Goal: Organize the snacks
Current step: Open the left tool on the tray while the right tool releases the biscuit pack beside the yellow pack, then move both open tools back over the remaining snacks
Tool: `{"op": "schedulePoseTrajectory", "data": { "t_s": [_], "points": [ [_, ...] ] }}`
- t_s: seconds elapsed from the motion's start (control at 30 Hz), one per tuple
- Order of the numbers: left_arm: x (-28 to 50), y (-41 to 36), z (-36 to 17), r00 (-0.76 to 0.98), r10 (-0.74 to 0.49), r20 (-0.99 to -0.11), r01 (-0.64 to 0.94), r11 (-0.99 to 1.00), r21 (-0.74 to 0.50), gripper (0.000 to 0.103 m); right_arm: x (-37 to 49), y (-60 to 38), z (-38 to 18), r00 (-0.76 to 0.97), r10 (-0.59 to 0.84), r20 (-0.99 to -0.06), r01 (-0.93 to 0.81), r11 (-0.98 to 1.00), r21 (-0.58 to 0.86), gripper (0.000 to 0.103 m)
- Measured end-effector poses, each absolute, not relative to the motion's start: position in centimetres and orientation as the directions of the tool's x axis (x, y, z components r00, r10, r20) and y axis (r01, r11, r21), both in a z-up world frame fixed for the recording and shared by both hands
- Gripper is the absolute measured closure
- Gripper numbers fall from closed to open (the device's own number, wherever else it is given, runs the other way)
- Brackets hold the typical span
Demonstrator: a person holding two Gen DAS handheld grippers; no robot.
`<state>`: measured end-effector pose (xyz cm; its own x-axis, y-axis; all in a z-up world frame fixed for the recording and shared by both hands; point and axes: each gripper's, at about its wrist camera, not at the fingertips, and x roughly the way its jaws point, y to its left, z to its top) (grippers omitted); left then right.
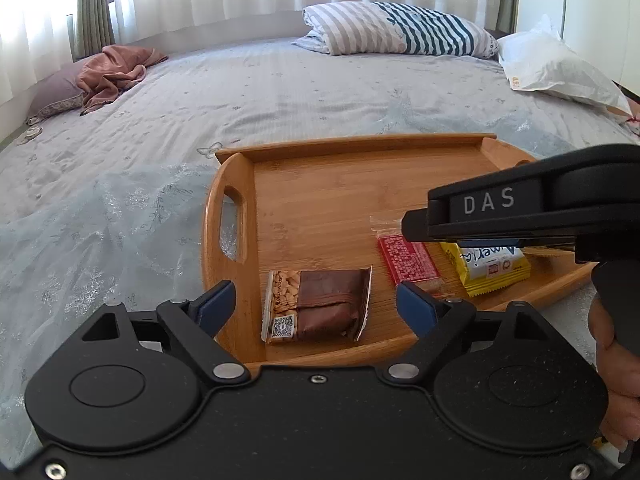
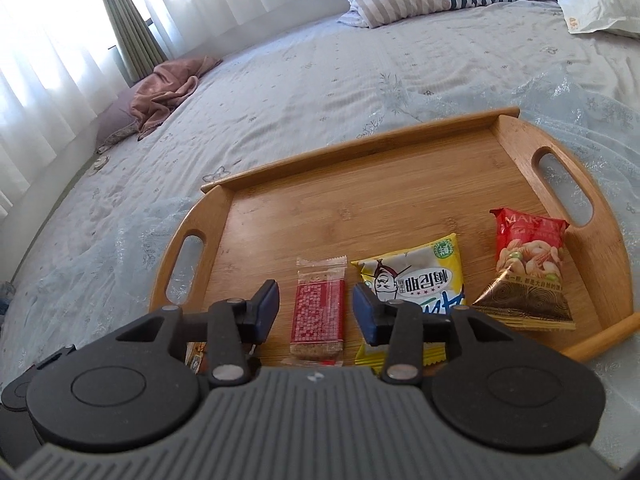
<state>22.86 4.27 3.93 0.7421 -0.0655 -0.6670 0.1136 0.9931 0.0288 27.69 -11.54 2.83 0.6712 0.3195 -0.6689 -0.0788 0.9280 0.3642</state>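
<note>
Four snack packets lie on your wooden tray (image 2: 400, 152), which sits on the bed (image 2: 320, 80). Your left gripper (image 1: 316, 304) stands wide open over the brown peanut bar (image 1: 320, 306) at the tray's near left corner; the bar lies flat between the blue pads (image 1: 218, 300), and neither pad touches it. Your right gripper (image 2: 316, 308) is partly open, its pads either side of the red bar (image 2: 319, 312), which rests flat on the wood with a gap showing at each pad. Just right of that bar lies the yellow packet (image 2: 412, 268), partly under your right finger. Further right the red nut pouch (image 2: 528, 268) stands near the handle slot. Your right hand (image 1: 616, 360) shows on the grip in the left wrist view.
</note>
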Motion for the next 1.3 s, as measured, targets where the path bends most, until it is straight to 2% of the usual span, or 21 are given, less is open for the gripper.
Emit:
{"op": "schedulePoseTrajectory", "data": {
  "t_s": [0.07,0.13,0.2,0.6,0.77,1.3],
  "points": [
    [22.0,4.5,4.5,0.749,-0.08,-0.658,0.118,0.993,0.013,0.014,26.9,-12.0,3.3,0.682,0.323,-0.656,-0.096,0.929,0.358,0.04],
    [21.0,4.7,5.1,0.756,-0.095,-0.647,0.123,0.992,-0.002,0.006,26.0,-12.6,3.7,0.694,0.329,-0.641,-0.116,0.929,0.351,0.037],
    [19.5,5.0,5.8,0.771,-0.112,-0.626,0.13,0.991,-0.018,0.003,24.9,-13.2,4.2,0.708,0.327,-0.626,-0.135,0.933,0.335,0.034],
    [11.9,4.9,7.4,0.807,-0.153,-0.571,0.163,0.986,-0.034,0.001,17.2,-16.7,5.2,0.797,0.299,-0.525,-0.233,0.954,0.19,0.019],
    [9.3,4.2,7.9,0.817,-0.154,-0.556,0.183,0.983,-0.003,0.0,14.5,-17.9,4.6,0.811,0.297,-0.503,-0.26,0.955,0.145,0.016],
    [3.0,3.2,10.0,0.813,-0.202,-0.546,0.196,0.978,-0.07,0.0,9.1,-20.9,3.1,0.856,0.258,-0.448,-0.262,0.964,0.056,0.011]
  ]
}}
